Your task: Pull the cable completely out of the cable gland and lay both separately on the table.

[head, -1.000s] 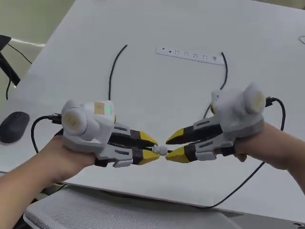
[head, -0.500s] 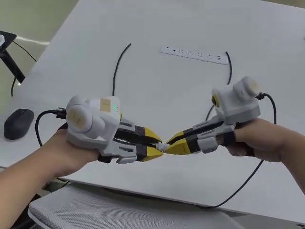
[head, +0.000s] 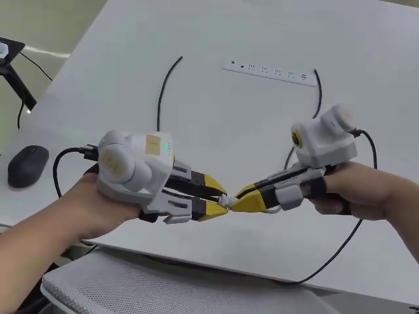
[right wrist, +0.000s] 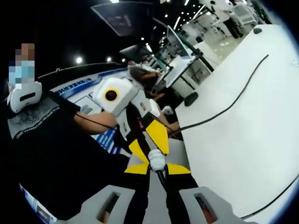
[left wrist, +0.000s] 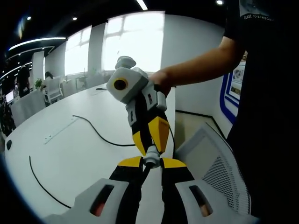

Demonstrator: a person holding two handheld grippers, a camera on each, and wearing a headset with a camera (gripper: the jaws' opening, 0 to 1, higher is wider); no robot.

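A small white cable gland (head: 228, 202) hangs in the air above the near edge of the white table (head: 216, 124), between two grippers that meet tip to tip. My left gripper (head: 219, 199) is shut on the gland (left wrist: 151, 157), which sits between its yellow jaws. My right gripper (head: 241, 199) comes from the right, shut on the thin black cable (right wrist: 161, 179) that runs out of the gland (right wrist: 156, 161) and back between its jaws. How far the cable sits inside the gland is hidden.
A white power strip (head: 268, 70) lies at the back of the table, with its black lead (head: 319, 98) curving forward on the right. A loose black cable (head: 160, 91) lies on the left. A dark mouse (head: 27, 165) rests at the left edge. A mesh chair (head: 131, 288) stands below.
The right gripper's jaws, open a second ago, have closed at the gland. Both grippers stay tip to tip and have drifted slightly right and down in the picture.
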